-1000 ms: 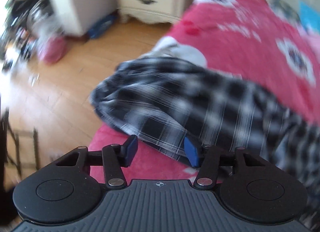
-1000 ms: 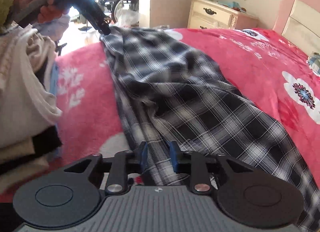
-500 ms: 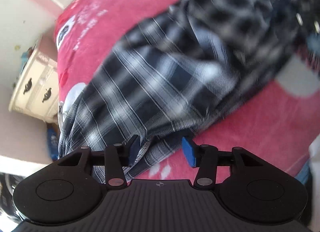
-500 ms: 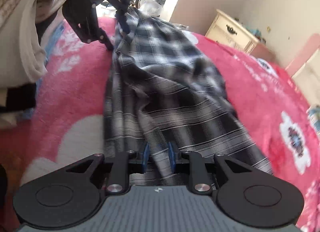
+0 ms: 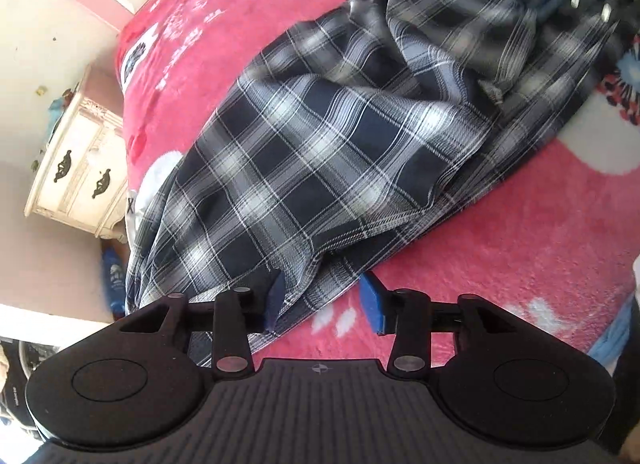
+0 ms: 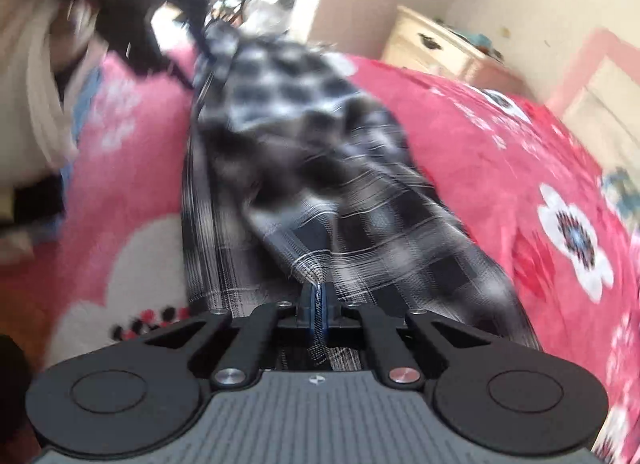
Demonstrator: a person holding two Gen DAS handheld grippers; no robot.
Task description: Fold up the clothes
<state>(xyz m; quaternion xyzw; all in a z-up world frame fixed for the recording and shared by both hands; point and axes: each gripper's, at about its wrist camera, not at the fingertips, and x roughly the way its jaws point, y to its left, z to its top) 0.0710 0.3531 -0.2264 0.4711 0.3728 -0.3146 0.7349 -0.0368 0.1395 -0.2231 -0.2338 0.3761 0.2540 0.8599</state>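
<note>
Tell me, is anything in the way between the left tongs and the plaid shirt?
Nothing visible is. The left tongs, which have just been closing, stand open right at the plaid shirt, its hem already between them on the pink blanket. The right tongs are shut on the shirt's other end.
</note>
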